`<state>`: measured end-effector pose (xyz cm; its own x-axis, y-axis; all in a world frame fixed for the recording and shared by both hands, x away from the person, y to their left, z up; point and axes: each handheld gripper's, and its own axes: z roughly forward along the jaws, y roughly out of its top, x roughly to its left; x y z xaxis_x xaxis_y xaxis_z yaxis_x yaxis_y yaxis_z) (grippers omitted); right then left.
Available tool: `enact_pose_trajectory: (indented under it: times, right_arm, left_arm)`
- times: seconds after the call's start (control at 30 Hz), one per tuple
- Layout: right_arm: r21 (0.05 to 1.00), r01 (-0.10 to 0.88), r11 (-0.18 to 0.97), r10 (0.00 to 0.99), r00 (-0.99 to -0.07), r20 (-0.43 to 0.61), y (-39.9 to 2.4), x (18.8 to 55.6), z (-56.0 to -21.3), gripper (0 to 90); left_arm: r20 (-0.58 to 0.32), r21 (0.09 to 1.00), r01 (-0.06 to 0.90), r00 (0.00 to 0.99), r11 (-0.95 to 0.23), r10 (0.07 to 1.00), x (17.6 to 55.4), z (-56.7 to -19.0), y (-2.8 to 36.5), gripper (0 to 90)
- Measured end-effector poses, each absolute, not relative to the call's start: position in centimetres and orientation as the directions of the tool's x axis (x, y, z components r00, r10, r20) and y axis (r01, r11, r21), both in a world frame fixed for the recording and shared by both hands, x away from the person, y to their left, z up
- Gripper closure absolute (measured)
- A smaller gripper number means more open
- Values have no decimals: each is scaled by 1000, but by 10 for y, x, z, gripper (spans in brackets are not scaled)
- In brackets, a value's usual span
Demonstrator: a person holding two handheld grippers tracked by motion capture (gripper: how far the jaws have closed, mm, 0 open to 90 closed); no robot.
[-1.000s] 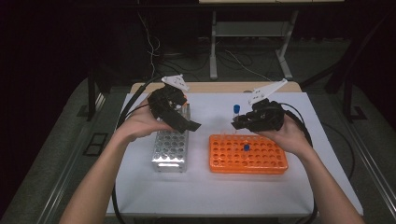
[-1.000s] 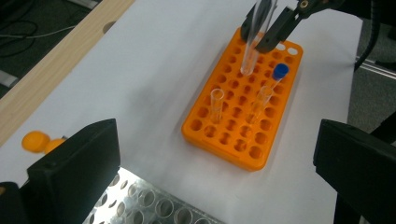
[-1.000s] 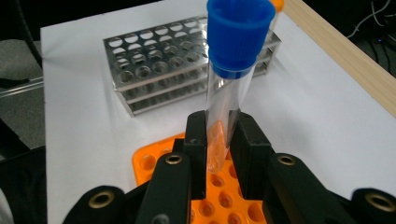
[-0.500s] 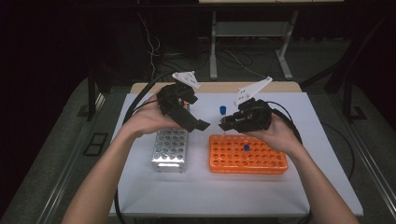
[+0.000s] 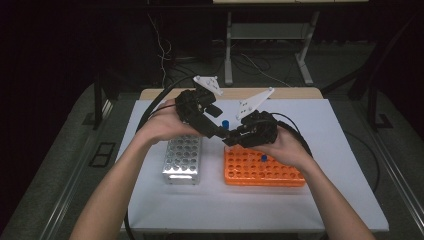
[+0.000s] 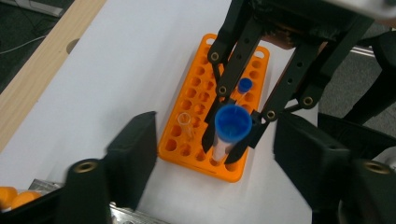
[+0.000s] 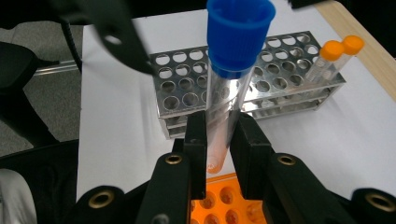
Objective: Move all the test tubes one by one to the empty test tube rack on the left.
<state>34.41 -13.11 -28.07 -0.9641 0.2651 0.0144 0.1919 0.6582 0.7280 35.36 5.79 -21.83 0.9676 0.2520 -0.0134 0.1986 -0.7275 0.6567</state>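
In the high view, the metal rack [image 5: 182,159] stands at the left of centre on the white table [image 5: 340,165]. Above its far end the left gripper [image 5: 216,131] reaches right toward the middle of the frame. Its jaws have just been closing, yet in the left gripper view they stand apart, one at the lower left and one at the lower right, with the blue-capped tube [image 6: 230,128] between them and untouched by either. At the far left edge of that view, orange caps [image 6: 13,196] sit at the corner of the metal rack.

At the centre of the high view the two grippers meet, and the blue-capped tube shows as a small blue cap just above them. The right gripper [image 5: 231,137] comes in from the right and holds the tube: in the right gripper view its jaws are clamped on the clear body, cap at the top of the frame, the tube upright and lifted above the racks.

Right of centre lies the orange rack [image 5: 260,170], below the right hand [image 5: 282,145], with another blue-capped tube [image 5: 263,158] standing in it.
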Motion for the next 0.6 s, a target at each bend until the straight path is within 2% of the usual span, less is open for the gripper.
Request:
enact_pose_trajectory:
  times: [0.37, 0.57, 0.6]
  right_arm:
    - [729, 191, 657, 250, -968, 28, -122, 343, -284, 761]
    - [732, 190, 654, 254, -967, 24, -120, 344, -286, 753]
    - [731, 192, 654, 256, -966, 25, -120, 344, -286, 730]
  left_arm:
    - [-31, 618, 180, 978, -766, 205, 354, -223, 56, 726]
    - [-44, 612, 191, 977, -767, 208, 356, -223, 57, 736]
    - [-39, 613, 190, 977, -767, 211, 357, -223, 57, 736]
